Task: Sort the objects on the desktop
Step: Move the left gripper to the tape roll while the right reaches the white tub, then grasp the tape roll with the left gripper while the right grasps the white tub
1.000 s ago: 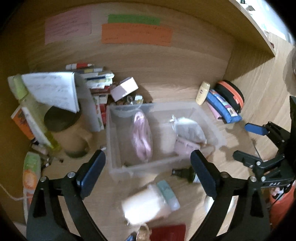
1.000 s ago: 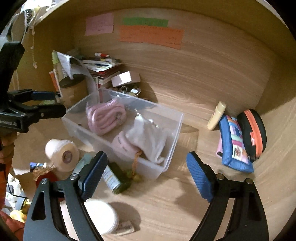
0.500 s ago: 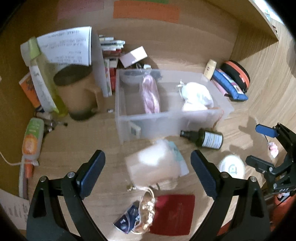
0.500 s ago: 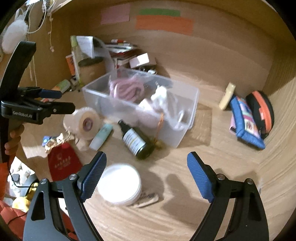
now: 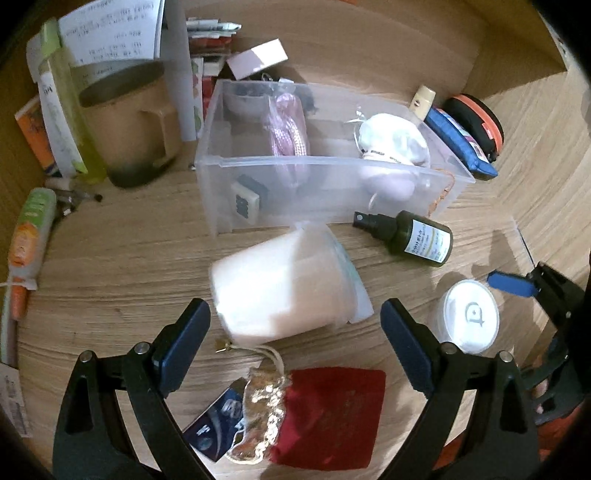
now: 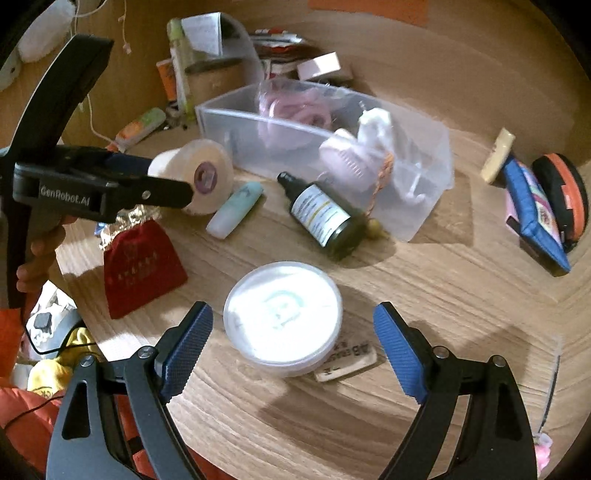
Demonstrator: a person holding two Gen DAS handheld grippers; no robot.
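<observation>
Wooden desk point(image 6: 424, 295): both tongs spread, empty; eraser point(image 6: 347, 363) half-hidden under round tub point(image 6: 282, 317).

On the desk point(image 6: 424, 295), the bin point(image 6: 424, 173) sits far — bottle point(image 6: 325, 214) just before it, roll point(image 6: 199, 173) left, round tub point(image 6: 282, 317) nearest.

Home desk nook: books point(image 5: 207, 33), pencil cases point(image 6: 532, 206).
</observation>
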